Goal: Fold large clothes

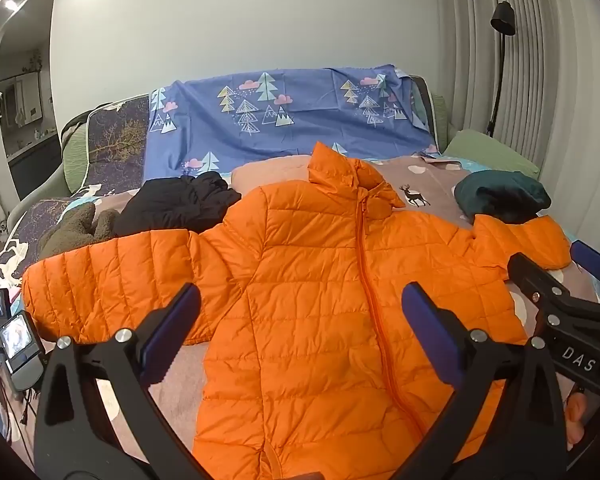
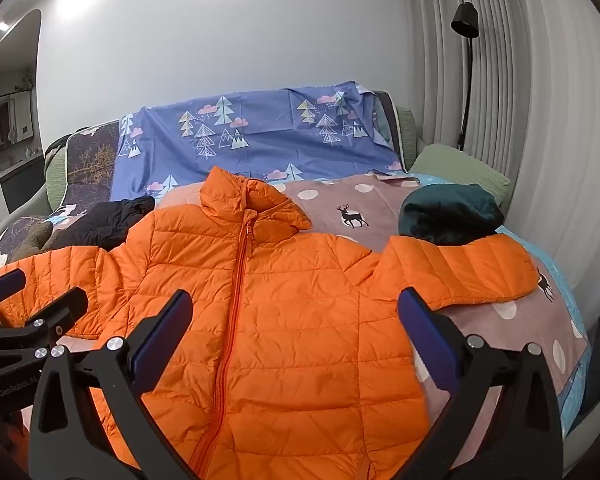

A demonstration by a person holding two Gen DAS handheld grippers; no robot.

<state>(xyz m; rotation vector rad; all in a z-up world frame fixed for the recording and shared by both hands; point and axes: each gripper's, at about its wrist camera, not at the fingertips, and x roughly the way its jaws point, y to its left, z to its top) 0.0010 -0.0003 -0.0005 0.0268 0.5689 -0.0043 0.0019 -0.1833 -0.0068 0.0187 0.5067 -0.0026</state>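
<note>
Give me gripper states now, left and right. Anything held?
Left gripper: open, holding nothing, above the orange jacket.
Right gripper: open, holding nothing, also above the jacket.

A puffer jacket (image 1: pixel 320 280) lies flat and front-up on the bed (image 2: pixel 500 320), collar toward the wall, with one sleeve spread out to each side. Behind its left sleeve lie a dark garment (image 1: pixel 180 204) and, further left, a fleece garment (image 1: pixel 76 228); behind its right sleeve sits a bundled garment (image 2: pixel 448 216). Behind them all, a patterned sheet (image 1: pixel 292 120) drapes the bed's far end, and a floor lamp (image 2: pixel 466 72) stands at the right beside the curtain (image 2: pixel 500 80).
</note>
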